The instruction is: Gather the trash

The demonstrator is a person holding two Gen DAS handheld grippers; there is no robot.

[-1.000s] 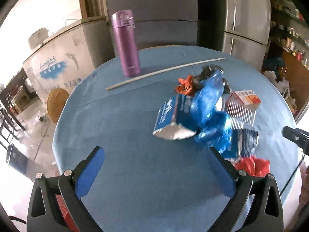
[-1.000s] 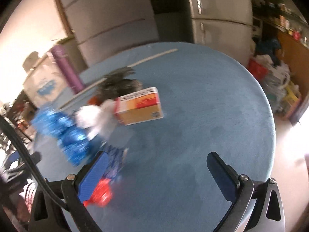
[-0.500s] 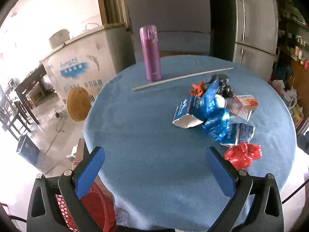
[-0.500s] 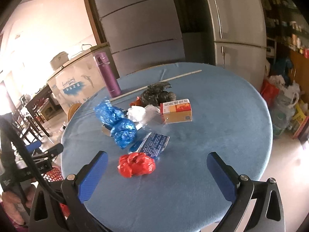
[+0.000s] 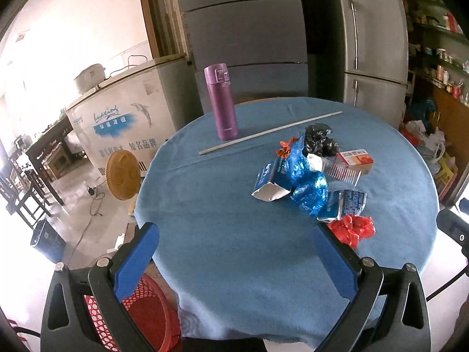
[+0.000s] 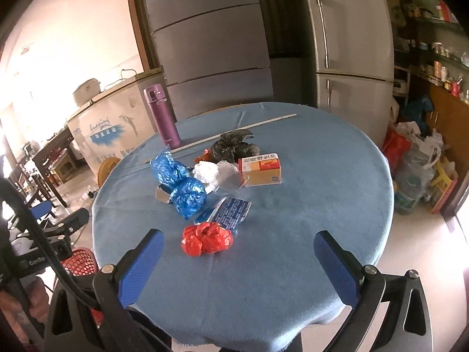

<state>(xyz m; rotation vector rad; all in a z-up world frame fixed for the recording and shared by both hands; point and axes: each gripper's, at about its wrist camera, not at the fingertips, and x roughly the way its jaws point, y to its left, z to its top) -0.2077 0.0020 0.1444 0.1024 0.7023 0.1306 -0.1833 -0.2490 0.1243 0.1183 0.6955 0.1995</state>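
Observation:
A heap of trash lies on the round blue table [image 5: 222,234]: a red crumpled bag [image 6: 206,239], blue plastic bags [image 6: 181,184], a blue printed packet [image 6: 231,209], an orange carton [image 6: 261,168], a black bag [image 6: 234,146], white wrappers and a torn blue carton [image 5: 269,182]. My left gripper [image 5: 234,258] hangs open over the near table edge, left of the red bag [image 5: 353,228]. My right gripper [image 6: 239,264] is open, just short of the red bag. A red mesh basket [image 5: 146,314] stands on the floor below the table's left edge.
A purple flask [image 5: 221,102] stands at the table's far left beside a long white stick [image 5: 269,132]. Refrigerators [image 5: 372,44] stand behind, a chest freezer [image 5: 123,120] at left. Bags [image 6: 416,158] and boxes crowd the floor at right. A hand [image 6: 17,302] shows at the lower left.
Both grippers have pulled back and up from the table, so the whole table and the red basket now show. The trash heap lies unmoved.

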